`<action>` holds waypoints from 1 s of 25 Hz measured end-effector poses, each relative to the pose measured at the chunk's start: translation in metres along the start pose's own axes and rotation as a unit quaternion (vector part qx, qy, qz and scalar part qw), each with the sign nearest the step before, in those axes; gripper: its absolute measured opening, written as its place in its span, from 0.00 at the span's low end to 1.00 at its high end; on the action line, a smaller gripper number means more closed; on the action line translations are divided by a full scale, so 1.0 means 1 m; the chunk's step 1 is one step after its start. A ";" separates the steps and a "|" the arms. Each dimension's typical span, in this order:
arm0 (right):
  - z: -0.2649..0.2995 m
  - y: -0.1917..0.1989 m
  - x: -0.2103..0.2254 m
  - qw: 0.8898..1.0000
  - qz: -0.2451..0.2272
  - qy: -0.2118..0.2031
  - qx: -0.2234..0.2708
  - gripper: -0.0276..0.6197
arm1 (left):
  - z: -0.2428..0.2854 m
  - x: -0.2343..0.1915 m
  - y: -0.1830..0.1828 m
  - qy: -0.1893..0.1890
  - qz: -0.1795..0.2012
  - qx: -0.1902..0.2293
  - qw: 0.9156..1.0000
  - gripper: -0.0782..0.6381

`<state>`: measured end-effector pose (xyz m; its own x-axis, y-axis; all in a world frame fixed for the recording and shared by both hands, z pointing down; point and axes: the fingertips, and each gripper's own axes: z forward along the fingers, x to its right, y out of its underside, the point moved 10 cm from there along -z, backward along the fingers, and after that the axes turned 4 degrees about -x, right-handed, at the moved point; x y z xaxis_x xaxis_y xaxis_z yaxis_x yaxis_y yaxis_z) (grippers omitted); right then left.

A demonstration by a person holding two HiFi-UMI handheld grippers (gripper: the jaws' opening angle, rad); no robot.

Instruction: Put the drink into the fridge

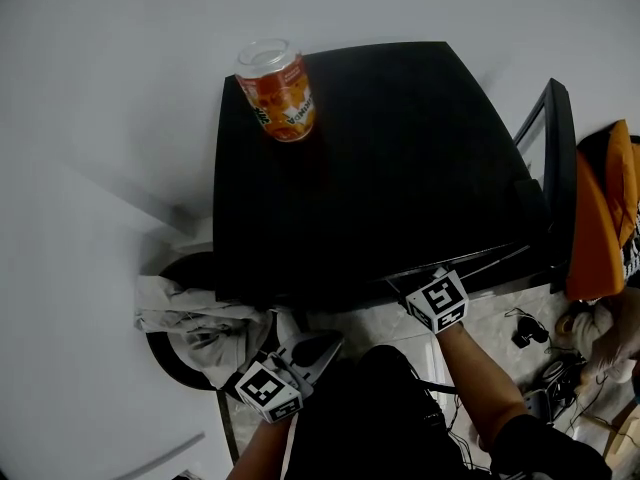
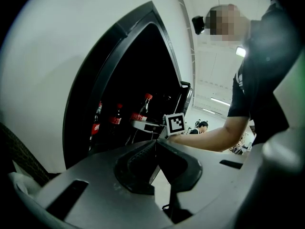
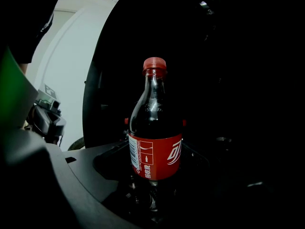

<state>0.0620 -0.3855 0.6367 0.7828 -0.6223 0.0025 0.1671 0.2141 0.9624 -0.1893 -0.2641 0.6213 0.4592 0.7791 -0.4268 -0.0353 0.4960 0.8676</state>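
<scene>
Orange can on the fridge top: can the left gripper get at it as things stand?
Probably yes. The orange can stands alone on the fridge top, nothing over it. The left gripper sits low, jaws together and empty, so it must rise and open.

"Fanta" on orange can (image 1: 278, 90)

Orange soda can (image 1: 278, 91) stands upright. Dark round bin (image 1: 163, 356) with pale crumpled liner (image 1: 195, 320): well below-left of can. Orange fabric (image 1: 598, 218): far right of can.
</scene>
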 end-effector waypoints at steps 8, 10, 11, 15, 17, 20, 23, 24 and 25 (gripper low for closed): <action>0.009 -0.003 0.002 1.000 -0.014 -0.008 -0.005 0.54 | 0.001 -0.001 0.003 -0.004 -0.004 -0.003 1.000 0.12; 0.010 -0.004 0.003 1.000 -0.019 -0.006 -0.007 0.55 | -0.001 0.000 0.002 -0.008 -0.006 -0.004 1.000 0.13; 0.010 -0.005 0.004 1.000 -0.021 -0.007 -0.006 0.55 | -0.003 0.001 0.002 -0.010 -0.008 -0.004 1.000 0.13; 0.009 -0.016 0.004 1.000 -0.024 -0.008 -0.012 0.55 | -0.014 0.006 -0.004 -0.019 -0.009 -0.006 1.000 0.13; 0.006 -0.020 0.003 1.000 -0.019 0.001 -0.022 0.55 | -0.022 0.010 -0.010 -0.023 -0.015 -0.006 1.000 0.13; -0.015 -0.028 -0.003 0.999 -0.003 0.019 -0.036 0.55 | -0.032 0.023 -0.023 -0.019 -0.016 -0.015 1.000 0.12; -0.043 -0.036 -0.015 0.998 0.022 0.017 -0.061 0.55 | -0.036 0.036 -0.043 -0.005 -0.003 -0.026 1.000 0.12; -0.051 -0.039 -0.023 0.997 0.032 0.010 -0.069 0.55 | -0.038 0.039 -0.051 0.000 -0.003 -0.026 1.000 0.13; -0.059 -0.042 -0.031 0.996 0.042 0.001 -0.077 0.55 | -0.039 0.042 -0.058 0.005 -0.004 -0.025 1.000 0.12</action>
<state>0.0665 -0.3308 0.5801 0.7989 -0.5961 0.0798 0.1911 0.3775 0.9061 -0.2026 -0.2451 0.5435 0.4514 0.7780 -0.4370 -0.0752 0.5212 0.8501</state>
